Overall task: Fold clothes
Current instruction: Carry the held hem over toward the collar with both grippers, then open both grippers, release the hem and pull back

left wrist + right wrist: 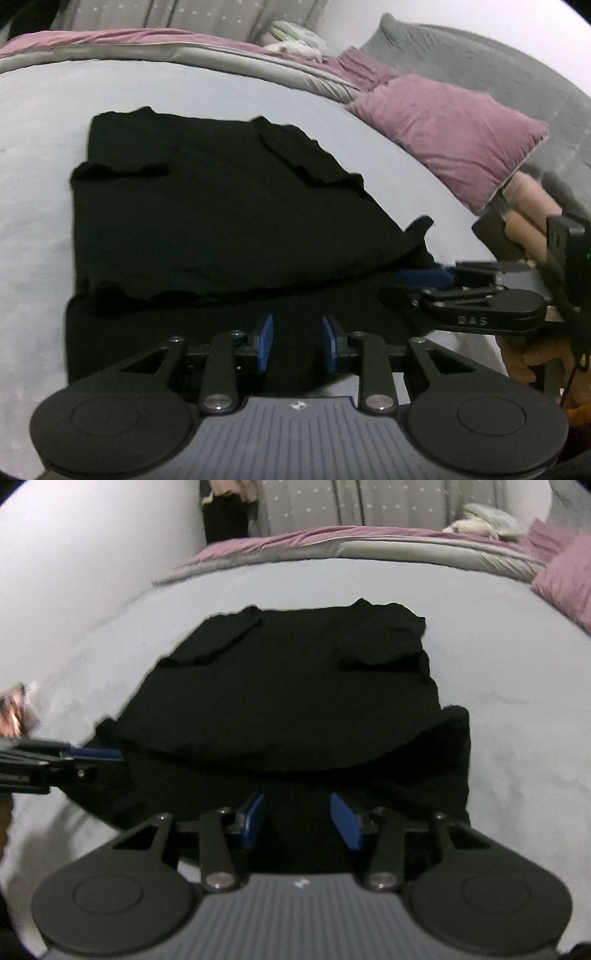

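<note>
Black cloth is filling the middle of both my views: the black shirt (221,221) (295,701) is lying flat on the pale grey bed sheet (33,184) (517,701), its long axis running from near to far, collar end pointing away from me and both sleeves tucked in over the chest. Its near hem is folded up over the body, giving a doubled band closest to me.

Nearest to me, my left gripper (297,341) is hovering over the near edge of the shirt, its blue pads apart with only loose cloth below them and nothing pinched. My right gripper (297,819) is sitting likewise over the near edge, jaws apart and gripping nothing. In the left view I am seeing the right gripper (424,277) coming in from the right, level with the fold's corner, with a hand (528,221) behind it.

Farther off, a mauve pillow (450,136) is resting at the right, and a mauve and grey quilt (332,542) is bunching along the far side, under a grey curtain (369,506).
</note>
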Demonstrator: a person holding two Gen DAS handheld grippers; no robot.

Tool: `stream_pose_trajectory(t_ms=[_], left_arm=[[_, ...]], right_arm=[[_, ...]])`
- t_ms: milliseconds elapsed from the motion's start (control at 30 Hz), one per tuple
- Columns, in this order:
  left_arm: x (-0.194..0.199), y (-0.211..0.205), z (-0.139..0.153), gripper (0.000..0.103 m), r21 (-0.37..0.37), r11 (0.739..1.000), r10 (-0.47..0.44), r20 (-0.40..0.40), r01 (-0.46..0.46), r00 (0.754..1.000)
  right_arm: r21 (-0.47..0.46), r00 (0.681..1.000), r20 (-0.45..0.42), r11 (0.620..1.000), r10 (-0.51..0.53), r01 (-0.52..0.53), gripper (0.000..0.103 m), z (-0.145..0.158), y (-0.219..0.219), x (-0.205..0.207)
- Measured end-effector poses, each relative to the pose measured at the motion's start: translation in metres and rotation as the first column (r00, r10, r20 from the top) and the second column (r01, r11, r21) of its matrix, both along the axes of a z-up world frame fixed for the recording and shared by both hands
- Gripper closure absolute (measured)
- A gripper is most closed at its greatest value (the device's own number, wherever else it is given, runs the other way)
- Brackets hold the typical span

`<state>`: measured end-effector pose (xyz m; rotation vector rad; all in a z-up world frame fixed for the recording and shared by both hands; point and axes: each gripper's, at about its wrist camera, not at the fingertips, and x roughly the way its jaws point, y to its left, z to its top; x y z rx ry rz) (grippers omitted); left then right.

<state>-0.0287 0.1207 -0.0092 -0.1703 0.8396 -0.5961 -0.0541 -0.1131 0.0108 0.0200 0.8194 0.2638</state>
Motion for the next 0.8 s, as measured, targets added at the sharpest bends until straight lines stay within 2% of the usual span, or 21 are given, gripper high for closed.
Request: stream_pose_trajectory(t_ms=[100,200,367,500,633,800], left_arm=[[0.003,-0.007,-0.002,0.076,0.023,1.0,0.002,0.007,-0.002,1.0],[0.009,-0.011,-0.003,0.076,0.045,0.999,0.021,0.025,-0.022,0.999],[0.022,-0.012,-0.006,0.076,0.063,0.995,0.075,0.043,-0.077,0.996],[0.03,0.0,-0.003,0.076,0.039,0.987,0.152,0.08,-0.155,0.985],[0.037,0.02,0.0,0.076,0.033,0.954,0.29,0.135,-0.297,0.947],[0.039,0.049,0.007,0.076,-0.035,0.898,0.438,0.146,-0.438,0.887]], right_arm=[[-0.055,1.0,0.028,0.998,0.013,-0.012,0.062,-0.005,0.008,0.002],[-0.067,0.999,0.051,0.998,0.013,-0.01,0.062,-0.008,0.011,0.007],[-0.036,0.997,0.077,0.999,-0.009,0.012,0.062,-0.011,0.009,0.022],[-0.001,0.995,0.092,1.0,-0.031,0.031,0.061,-0.012,0.006,0.033],[-0.005,0.991,0.13,0.999,-0.04,0.041,0.061,-0.013,0.004,0.039],[0.032,0.983,0.149,0.994,-0.11,0.106,0.061,-0.013,-0.011,0.046]])
